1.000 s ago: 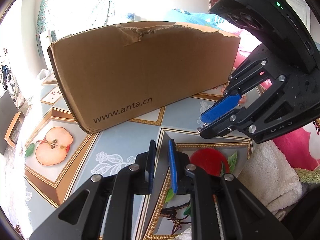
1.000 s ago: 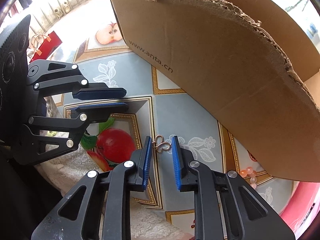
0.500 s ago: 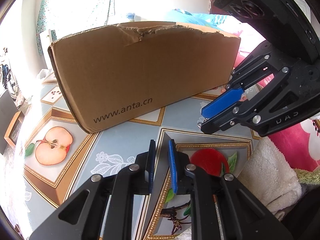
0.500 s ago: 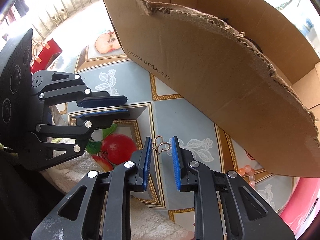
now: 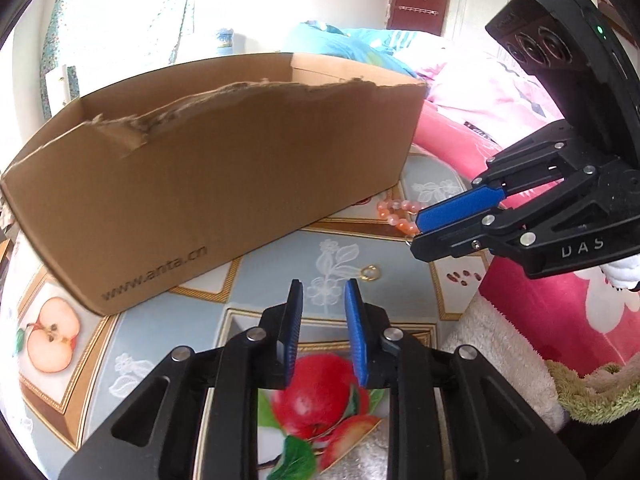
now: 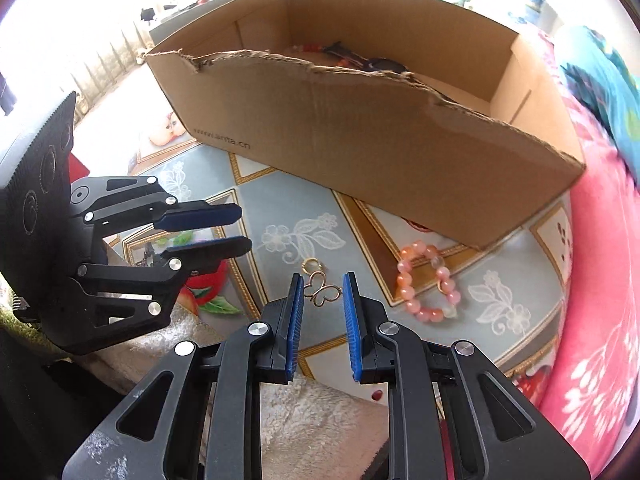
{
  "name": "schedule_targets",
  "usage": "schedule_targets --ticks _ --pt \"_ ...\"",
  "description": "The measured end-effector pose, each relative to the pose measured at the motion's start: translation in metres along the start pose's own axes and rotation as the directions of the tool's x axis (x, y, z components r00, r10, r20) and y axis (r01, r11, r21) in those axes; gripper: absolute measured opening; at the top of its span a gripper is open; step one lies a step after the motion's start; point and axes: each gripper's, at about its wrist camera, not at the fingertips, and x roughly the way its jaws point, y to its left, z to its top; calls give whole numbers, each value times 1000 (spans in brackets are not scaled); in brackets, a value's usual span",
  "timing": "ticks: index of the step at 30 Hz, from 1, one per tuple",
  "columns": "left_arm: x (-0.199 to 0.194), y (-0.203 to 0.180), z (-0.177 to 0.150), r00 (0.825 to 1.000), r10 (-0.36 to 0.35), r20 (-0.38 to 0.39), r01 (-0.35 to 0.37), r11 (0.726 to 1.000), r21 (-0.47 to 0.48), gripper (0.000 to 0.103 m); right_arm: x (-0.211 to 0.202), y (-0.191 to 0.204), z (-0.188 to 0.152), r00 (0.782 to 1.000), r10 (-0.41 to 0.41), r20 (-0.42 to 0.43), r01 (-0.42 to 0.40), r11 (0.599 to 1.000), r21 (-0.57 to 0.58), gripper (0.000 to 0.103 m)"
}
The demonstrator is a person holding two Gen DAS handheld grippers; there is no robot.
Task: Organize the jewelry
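My right gripper [image 6: 323, 294] is shut on a thin gold butterfly-shaped piece [image 6: 325, 293], held above the table; in the left wrist view the right gripper [image 5: 416, 229] hangs at the right. A small gold ring [image 6: 311, 266] [image 5: 370, 273] lies on the cloth just beyond it. A pink bead bracelet [image 6: 402, 280] [image 5: 394, 210] rests near the cardboard box [image 6: 360, 140] [image 5: 224, 184], which holds dark and red jewelry [image 6: 360, 58]. My left gripper [image 5: 323, 308] [image 6: 245, 229] has its jaws opening, with nothing between them.
The table carries a blue cloth printed with fruit [image 5: 52, 340]. A white fluffy towel [image 5: 492, 344] [image 6: 320, 420] lies at the near edge. Pink floral bedding [image 5: 560, 320] [image 6: 600, 280] borders the table on the right.
Both grippers have lifted and pulled back from the box, so its torn rim and inside now show. The left jaws have widened. The right gripper still carries the butterfly piece.
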Motion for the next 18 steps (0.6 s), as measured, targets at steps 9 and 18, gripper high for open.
schedule_targets --ticks 9,18 --pt "26 -32 16 996 45 -71 -40 997 67 21 -13 -30 -23 996 15 84 -23 994 103 18" --pt "36 -36 16 987 108 -122 -101 993 62 21 -7 -36 -29 988 70 135 -88 987 137 18"
